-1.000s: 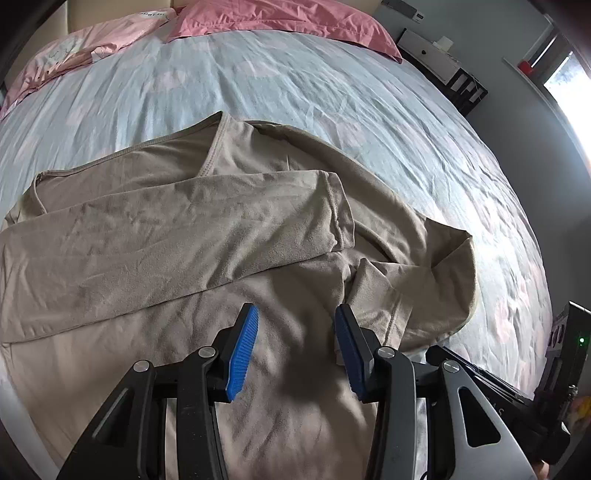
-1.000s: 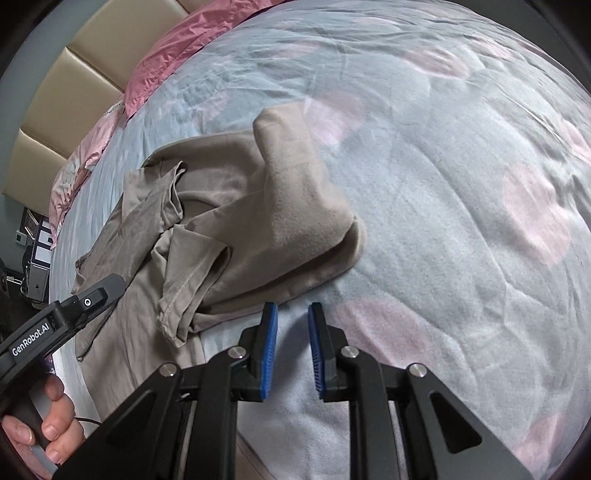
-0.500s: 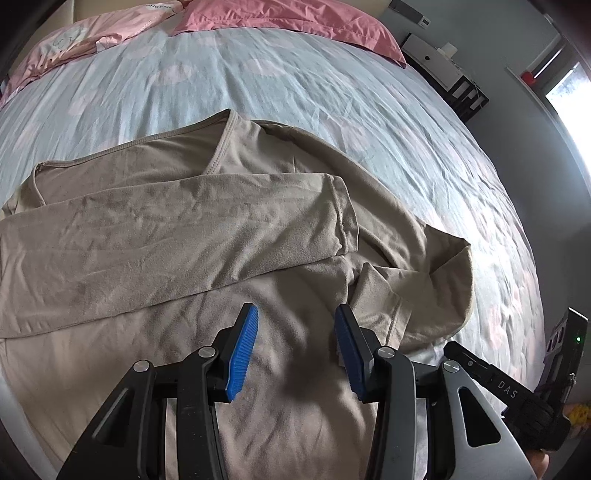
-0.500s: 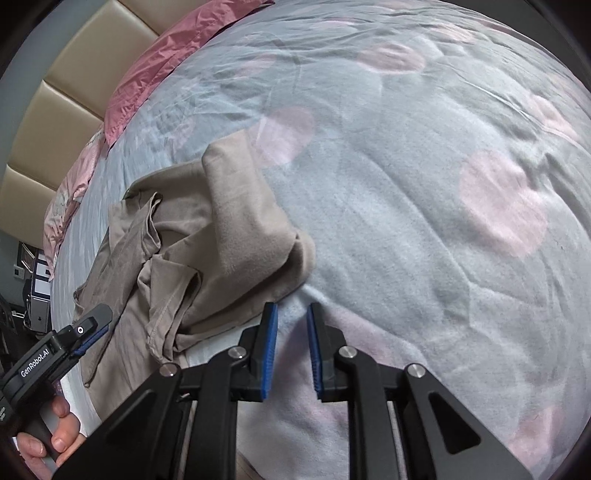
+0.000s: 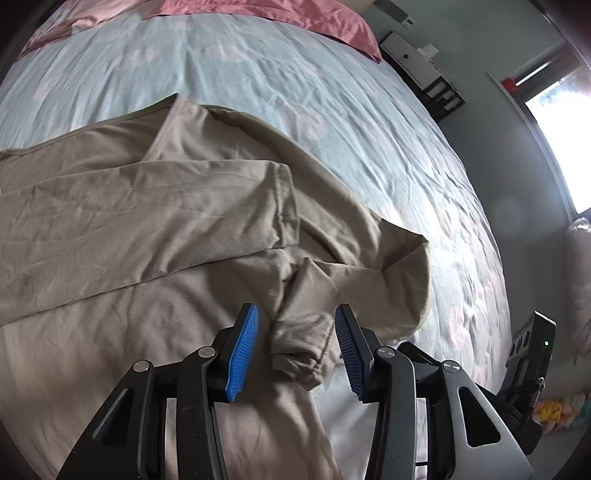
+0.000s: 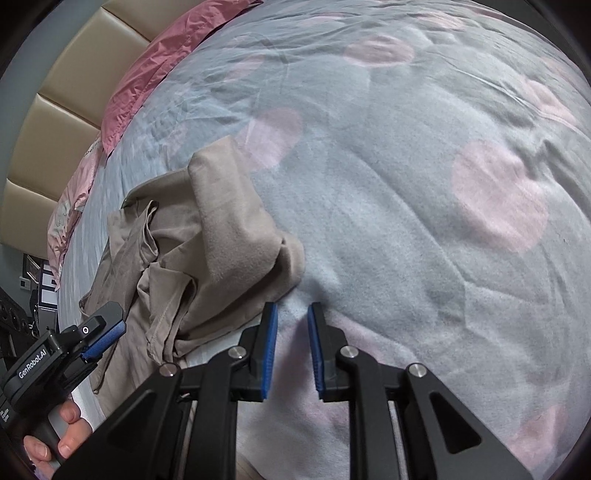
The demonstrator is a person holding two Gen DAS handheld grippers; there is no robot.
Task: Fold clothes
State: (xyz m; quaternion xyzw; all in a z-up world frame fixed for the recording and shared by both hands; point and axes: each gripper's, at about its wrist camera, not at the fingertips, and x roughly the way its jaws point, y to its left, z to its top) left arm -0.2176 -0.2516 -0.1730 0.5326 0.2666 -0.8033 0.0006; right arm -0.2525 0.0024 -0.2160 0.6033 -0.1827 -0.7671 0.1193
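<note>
A pale blue bed sheet [image 5: 332, 122] with faint pink spots covered the bed, wrinkled throughout; pink pillows [image 5: 266, 14] lay along its far edge, against a padded beige headboard [image 6: 62, 110]; a white unit [image 5: 406, 55] stood beside the bed near a dark shelf [image 5: 441, 98]; a bright window [image 5: 565, 144] lit the grey wall.

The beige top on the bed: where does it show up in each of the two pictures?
Left wrist view: the beige top fills the left and middle, its crumpled sleeve cuff lying between the open left tool.
Right wrist view: the same top is bunched at left of centre, left of the right tool.
Shared landmark: the pink pillow at the bed's head.
</note>
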